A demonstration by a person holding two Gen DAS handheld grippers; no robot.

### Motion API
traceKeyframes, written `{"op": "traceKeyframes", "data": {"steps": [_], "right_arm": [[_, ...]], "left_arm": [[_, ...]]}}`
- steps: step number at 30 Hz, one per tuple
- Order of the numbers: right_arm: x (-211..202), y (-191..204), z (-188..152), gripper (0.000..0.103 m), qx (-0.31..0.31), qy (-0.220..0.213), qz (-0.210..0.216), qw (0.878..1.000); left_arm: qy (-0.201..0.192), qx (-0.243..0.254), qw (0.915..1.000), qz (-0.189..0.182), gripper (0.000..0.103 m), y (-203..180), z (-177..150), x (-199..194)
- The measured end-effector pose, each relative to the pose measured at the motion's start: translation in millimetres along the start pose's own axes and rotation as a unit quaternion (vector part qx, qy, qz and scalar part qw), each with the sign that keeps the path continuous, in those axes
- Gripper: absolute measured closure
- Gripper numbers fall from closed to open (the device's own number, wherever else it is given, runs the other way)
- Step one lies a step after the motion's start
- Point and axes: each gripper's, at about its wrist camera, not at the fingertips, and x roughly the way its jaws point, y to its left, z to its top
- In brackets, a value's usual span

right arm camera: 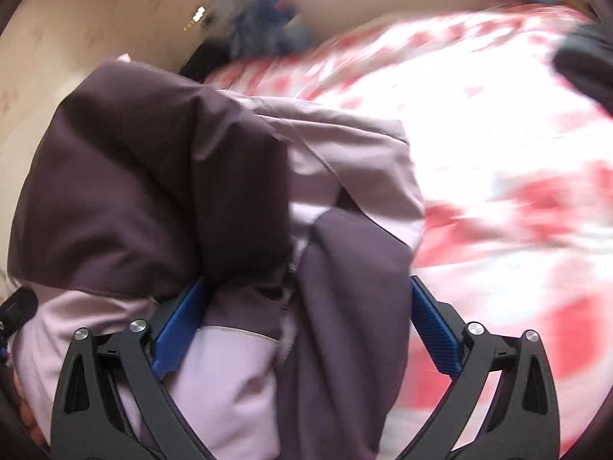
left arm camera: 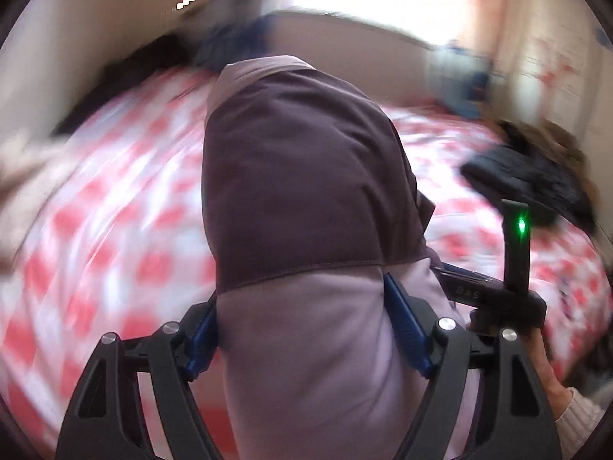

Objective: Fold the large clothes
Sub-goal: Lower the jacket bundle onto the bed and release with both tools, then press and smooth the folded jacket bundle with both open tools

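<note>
A folded garment [left arm camera: 302, 176], dark plum above and pale lilac below, fills the middle of both wrist views and stays sharp against the blurred bed. My left gripper [left arm camera: 299, 291] has it between wide-set jaws, a blue pad [left arm camera: 406, 326] pressed on each flank. My right gripper [right arm camera: 308, 280] straddles the same bundle [right arm camera: 161, 191], whose cloth drapes over its left blue pad [right arm camera: 180, 326] and reaches the right one. In the left wrist view the right gripper's black body with a green light [left arm camera: 518, 245] sits just right of the bundle, its fingertips hidden by cloth.
Under the bundle lies a bed with a red-and-white checked cover [left arm camera: 115, 230]. A black garment [left arm camera: 528, 184] lies on its right side. Blue clothes [left arm camera: 237, 42] are piled at the far edge below a bright window. A hand in a white knitted sleeve [left arm camera: 578, 418] holds the right gripper.
</note>
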Motion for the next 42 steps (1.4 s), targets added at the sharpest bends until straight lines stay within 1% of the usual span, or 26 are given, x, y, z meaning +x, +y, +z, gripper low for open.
{"op": "traceKeyframes", "data": {"steps": [2, 4, 6, 8, 10, 12, 13, 15, 16, 18, 20, 21, 23, 24, 25, 26, 28, 30, 32, 34, 36, 37, 39, 40, 41, 42], "right_arm": [[38.0, 13.7, -5.9, 0.007, 0.003, 0.033, 0.011, 0.999], [46.9, 19.6, -2.8, 0.007, 0.014, 0.049, 0.016, 0.999], [33.2, 22.5, -0.5, 0.007, 0.006, 0.046, -0.001, 0.999], [-3.1, 28.6, 0.0, 0.007, -0.018, 0.002, -0.04, 0.999], [-18.9, 41.9, -12.8, 0.007, -0.059, -0.022, -0.076, 0.995], [2.6, 46.6, -34.7, 0.007, -0.097, 0.006, -0.098, 0.99], [8.3, 38.7, -36.2, 0.007, -0.088, 0.013, -0.083, 0.993], [5.7, 32.8, -20.0, 0.007, -0.066, 0.046, -0.071, 0.994], [-5.6, 39.6, -7.9, 0.007, -0.075, 0.039, -0.082, 0.993], [-31.2, 53.3, 17.6, 0.007, -0.084, -0.006, -0.087, 0.993], [-37.8, 66.7, 46.0, 0.007, -0.091, -0.038, -0.092, 0.991], [-29.6, 72.9, 62.0, 0.007, -0.094, -0.044, -0.101, 0.989], [7.0, 67.6, 81.0, 0.007, -0.077, -0.02, -0.116, 0.99], [34.6, 53.4, 82.5, 0.007, -0.062, 0.0, -0.132, 0.989], [68.7, 37.0, 74.9, 0.007, -0.055, 0.029, -0.136, 0.989], [99.1, 19.8, 61.5, 0.007, -0.036, 0.051, -0.103, 0.993], [110.7, -6.0, 59.0, 0.006, 0.039, 0.059, -0.046, 0.996], [97.4, -6.4, 67.0, 0.007, 0.032, 0.066, -0.056, 0.996], [66.0, 9.9, 71.3, 0.007, -0.011, 0.047, -0.084, 0.995], [7.5, 38.0, 61.0, 0.007, -0.07, 0.003, -0.076, 0.995], [-29.0, 59.1, 37.0, 0.007, -0.108, -0.006, -0.062, 0.992], [-34.8, 66.0, 24.9, 0.007, -0.126, 0.002, -0.073, 0.989], [-22.4, 68.1, -13.2, 0.007, -0.156, 0.052, -0.13, 0.978], [-13.7, 58.7, -32.9, 0.007, -0.144, 0.068, -0.139, 0.977], [-2.3, 45.7, -46.0, 0.007, -0.107, 0.074, -0.125, 0.984], [7.5, 27.3, -55.8, 0.007, -0.05, 0.078, -0.092, 0.991]], "left_arm": [[0.038, -0.058, 0.9975, 0.015, 0.022, 46.9, -16.6, 27.4], [0.038, -0.094, 0.9948, -0.007, 0.016, 70.2, -28.1, 35.3], [0.028, -0.082, 0.9962, -0.003, 0.015, 63.3, -30.3, 32.0], [0.018, -0.049, 0.9984, 0.021, 0.014, 46.8, -30.1, 28.6], [0.014, -0.04, 0.9987, 0.03, 0.012, 45.1, -30.8, 30.0], [0.018, -0.038, 0.9988, 0.026, 0.007, 48.3, -32.0, 34.4], [0.017, -0.034, 0.9989, 0.028, 0.007, 48.6, -34.4, 33.5], [0.012, -0.029, 0.999, 0.032, 0.007, 43.8, -31.5, 30.4], [0.008, -0.024, 0.9991, 0.035, 0.007, 50.8, -30.0, 34.1], [-0.002, -0.013, 0.9988, 0.046, 0.007, 51.2, -31.7, 33.7], [-0.004, -0.017, 0.999, 0.042, 0.007, 53.9, -32.3, 34.2], [-0.005, -0.018, 0.999, 0.041, 0.007, 56.6, -32.1, 35.5], [-0.007, -0.016, 0.9989, 0.044, 0.007, 56.6, -32.0, 35.1], [-0.007, -0.016, 0.9989, 0.044, 0.007, 56.6, -31.9, 34.9], [-0.008, -0.018, 0.9991, 0.039, 0.007, 56.5, -31.5, 34.8], [-0.007, -0.028, 0.9993, 0.024, 0.007, 58.3, -30.3, 35.0], [0.0, -0.028, 0.9994, 0.022, 0.007, 56.7, -28.6, 37.7], [0.001, -0.019, 0.9994, 0.028, 0.007, 53.5, -30.5, 39.1], [-0.002, -0.018, 0.9993, 0.032, 0.007, 54.1, -32.7, 37.3], [-0.007, -0.021, 0.9991, 0.035, 0.007, 56.9, -33.0, 34.7], [-0.013, -0.014, 0.9987, 0.047, 0.007, 53.6, -33.4, 32.2], [-0.015, -0.009, 0.9984, 0.053, 0.007, 51.5, -33.7, 31.5], [-0.021, 0.005, 0.9975, 0.067, 0.007, 45.2, -34.1, 29.1], [-0.021, 0.011, 0.9977, 0.064, 0.007, 43.4, -34.6, 28.7], [-0.016, 0.017, 0.998, 0.058, 0.007, 40.6, -35.8, 29.2], [-0.015, 0.019, 0.9981, 0.057, 0.007, 38.8, -36.8, 29.1]]}}
